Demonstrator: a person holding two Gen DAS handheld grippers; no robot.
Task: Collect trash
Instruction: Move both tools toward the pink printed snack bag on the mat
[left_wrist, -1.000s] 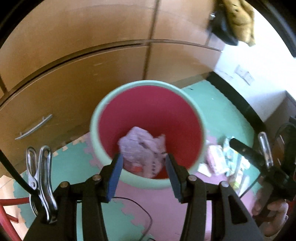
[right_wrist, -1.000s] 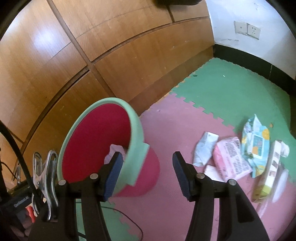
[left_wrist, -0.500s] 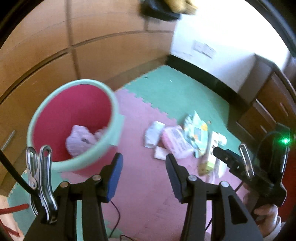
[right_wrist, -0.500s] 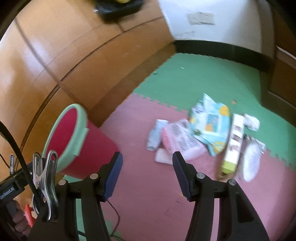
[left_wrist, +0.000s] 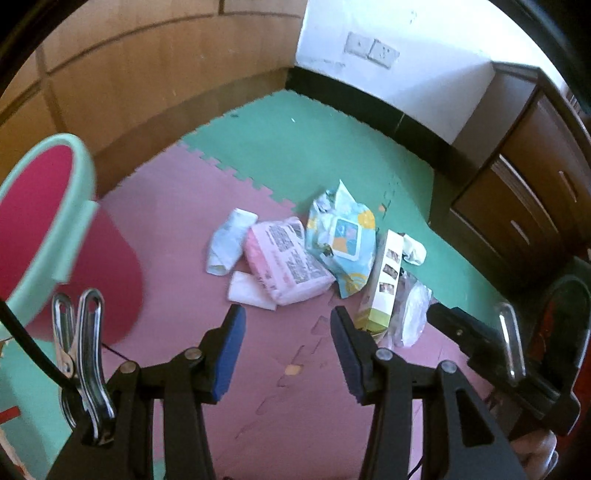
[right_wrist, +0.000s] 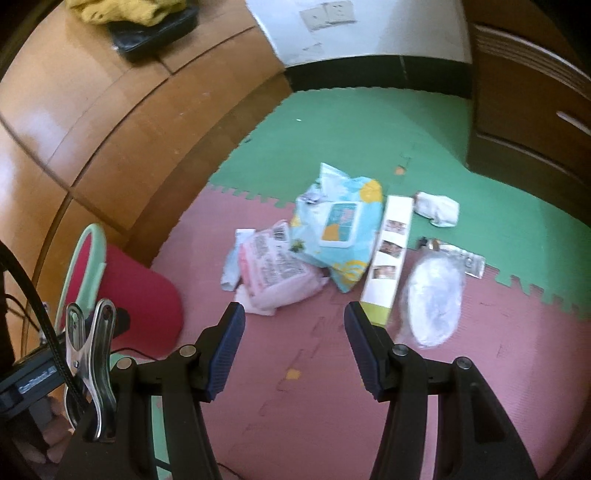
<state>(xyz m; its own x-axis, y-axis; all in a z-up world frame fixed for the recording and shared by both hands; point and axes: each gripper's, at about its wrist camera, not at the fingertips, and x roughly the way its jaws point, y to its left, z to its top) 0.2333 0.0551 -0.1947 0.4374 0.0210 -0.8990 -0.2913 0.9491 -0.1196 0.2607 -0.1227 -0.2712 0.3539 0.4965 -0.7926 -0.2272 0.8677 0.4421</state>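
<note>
Trash lay ahead of both grippers, none of it between any jaws. The left gripper (left_wrist: 286, 332) and the right gripper (right_wrist: 293, 330) each stood spread and empty above the pink mat (right_wrist: 314, 387). Just beyond the right one's right pad sat the near end of the white carton (right_wrist: 388, 254), its long axis running away from the jaws; the right hand seemed the nearer to it. Left of the carton lay the blue wipes pack (right_wrist: 341, 236) and the pink pack (right_wrist: 277, 269), touching. The red bin (left_wrist: 40, 229) stood well off left.
</note>
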